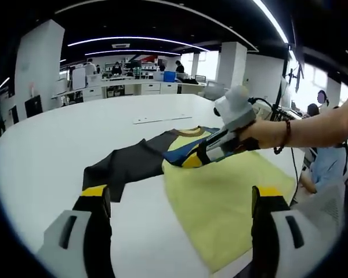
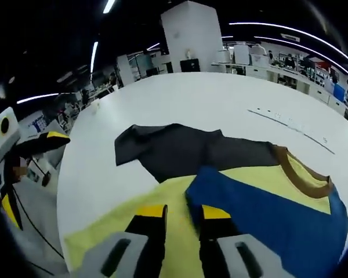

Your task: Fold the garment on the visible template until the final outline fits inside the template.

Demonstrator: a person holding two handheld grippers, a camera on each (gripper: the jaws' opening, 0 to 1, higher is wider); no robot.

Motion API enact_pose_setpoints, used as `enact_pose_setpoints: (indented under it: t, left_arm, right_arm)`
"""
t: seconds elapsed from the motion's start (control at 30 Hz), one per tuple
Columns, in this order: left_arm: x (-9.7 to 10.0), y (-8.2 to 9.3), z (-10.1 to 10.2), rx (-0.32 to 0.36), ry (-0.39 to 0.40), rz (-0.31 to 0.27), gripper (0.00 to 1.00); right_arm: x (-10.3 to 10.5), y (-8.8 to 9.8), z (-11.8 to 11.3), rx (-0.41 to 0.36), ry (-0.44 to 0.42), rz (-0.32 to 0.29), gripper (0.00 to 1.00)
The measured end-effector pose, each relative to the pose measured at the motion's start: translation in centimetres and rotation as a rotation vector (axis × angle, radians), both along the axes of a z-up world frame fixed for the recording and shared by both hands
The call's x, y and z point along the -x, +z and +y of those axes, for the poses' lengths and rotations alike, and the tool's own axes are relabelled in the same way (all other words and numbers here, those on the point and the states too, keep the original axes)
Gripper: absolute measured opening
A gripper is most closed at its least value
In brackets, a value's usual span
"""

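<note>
Broadly, a large white table (image 1: 58, 150) carries everything, with an open office of desks and pillars behind it. On it lies the garment, a T-shirt (image 1: 220, 191) with a pale yellow body, one dark grey sleeve (image 1: 127, 165) spread flat toward the table's middle, a brown collar (image 2: 296, 168), and a blue sleeve (image 2: 267, 214) on the other side.

No separate template outline can be made out on the tabletop, though a thin strip (image 1: 162, 120) lies well beyond the shirt.

The right gripper (image 1: 188, 157), held in a person's hand (image 1: 267, 134), has its yellow-tipped jaws pinched on the edge of the blue sleeve, which is drawn in over the yellow body; in its own view the jaws stand close together with blue cloth between them. The left gripper (image 1: 180, 202) hovers near the shirt's lower part with jaws wide apart and nothing in them.

By my reading the fold has barely begun: one sleeve is being brought inward, while the grey sleeve is fully extended and the body lies unfolded. Both sleeves and at least one fold of the body seem left.
</note>
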State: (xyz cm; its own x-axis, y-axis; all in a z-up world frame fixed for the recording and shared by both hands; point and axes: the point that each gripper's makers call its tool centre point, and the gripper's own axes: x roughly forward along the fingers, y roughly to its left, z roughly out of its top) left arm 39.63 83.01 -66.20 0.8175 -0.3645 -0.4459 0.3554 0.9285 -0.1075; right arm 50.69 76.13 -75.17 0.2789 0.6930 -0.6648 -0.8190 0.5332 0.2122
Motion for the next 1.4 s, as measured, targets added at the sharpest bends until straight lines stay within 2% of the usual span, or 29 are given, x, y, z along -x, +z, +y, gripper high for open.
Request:
enact_pose_setpoints:
  t: [0.2,0.27,0.57,0.63,0.7,0.83,1.07,1.2,1.27,1.4]
  left_arm:
    - [0.0,0.0,0.4,-0.004,0.012,0.001,0.99]
    - [0.1,-0.1,0.4,-0.002,0.013,0.002,0.99]
    - [0.2,-0.2,0.5,-0.001,0.018,0.004,0.99]
    - [0.1,-0.1,0.6,-0.002,0.026,0.002,0.99]
    - [0.1,0.0,0.9,-0.004,0.033,0.000,0.99]
    - [-0.2,0.3,1.4,-0.007,0.049,-0.009,0.99]
    - [-0.4,0.7,2.3,-0.005,0.084,-0.026,0.99]
    - [-0.4,0.7,2.3,-0.005,0.088,-0.029,0.99]
    - [-0.4,0.8,2.3,-0.004,0.090,-0.030,0.99]
    - [-0.5,1.0,2.5,-0.001,0.097,-0.040,0.99]
  right_arm:
    - [1.2,-1.1,0.5,0.013,0.030,0.037,0.19]
    - [1.6,-1.2,0.8,-0.005,0.033,0.064,0.21]
    - [1.3,-0.9,0.8,-0.020,0.007,0.077,0.23]
    - [1.5,-0.4,1.0,-0.033,0.015,0.071,0.36]
    - [1.1,0.1,0.8,-0.034,0.007,0.035,0.50]
    - [0.2,1.0,-0.3,-0.029,-0.016,-0.013,0.59]
    - [-1.4,2.3,-3.2,-0.004,-0.089,-0.110,0.88]
    - [-2.2,2.9,-5.3,-0.001,-0.124,-0.147,0.94]
    - [-2.5,3.6,-6.1,-0.033,-0.143,-0.167,0.99]
    - [-2.5,3.9,-8.3,-0.031,-0.158,-0.174,1.00]
